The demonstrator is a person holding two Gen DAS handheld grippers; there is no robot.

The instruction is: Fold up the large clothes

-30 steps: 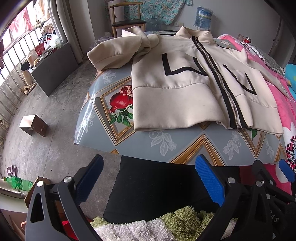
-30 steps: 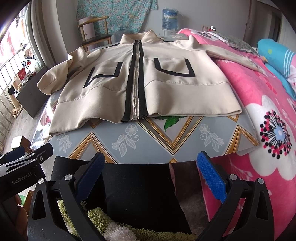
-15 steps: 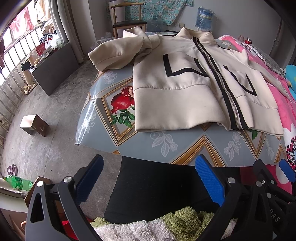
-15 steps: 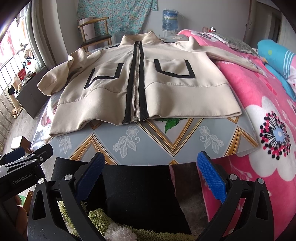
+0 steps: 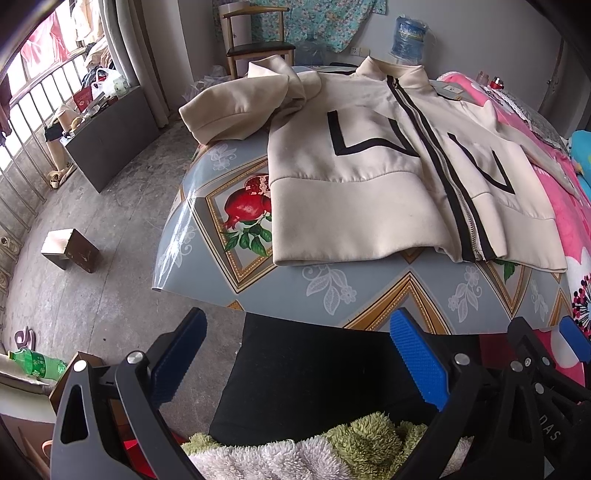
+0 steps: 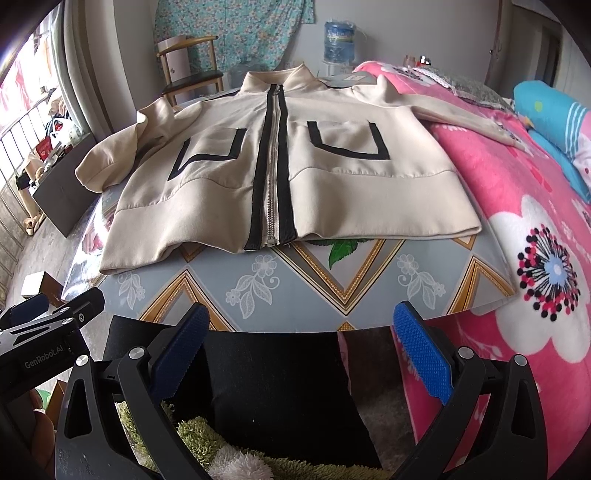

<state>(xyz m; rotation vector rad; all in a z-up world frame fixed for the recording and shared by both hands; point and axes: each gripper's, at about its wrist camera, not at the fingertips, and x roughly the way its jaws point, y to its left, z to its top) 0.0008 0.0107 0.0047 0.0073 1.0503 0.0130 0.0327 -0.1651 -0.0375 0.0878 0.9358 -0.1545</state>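
Left wrist view first, going from left to right. A small brown box (image 5: 70,250) sits on the gray floor, and a green bottle (image 5: 37,363) lies lower down by the edge. Next comes the bed with a gray mat (image 5: 332,291) on top that has flowers and a red fruit picture on it. The big cream jacket (image 5: 369,184) lies flat on this mat, zipped up, front side up. One sleeve (image 5: 236,107) is bunched up at the far left corner of the bed. A wooden chair (image 5: 258,48) and a blue water jug (image 5: 410,31) stand by the back wall. The pink blanket (image 5: 569,221) is on the right. The left gripper (image 5: 297,360) is down low, near the front of the bed. Its two blue fingers are spread wide apart and nothing is between them. It is not touching the jacket.

Right wrist view now. At the far left, a bit of the left gripper pokes in. The jacket (image 6: 288,166) is in the middle, with its black zipper stripe (image 6: 271,166) running straight toward the camera. Its other sleeve (image 6: 461,114) stretches out over the pink flower blanket (image 6: 535,258). A blue pillow (image 6: 554,122) is at the far right. The right gripper (image 6: 301,350) is also spread wide with nothing in it, hanging in front of the bed, apart from the jacket's bottom edge.
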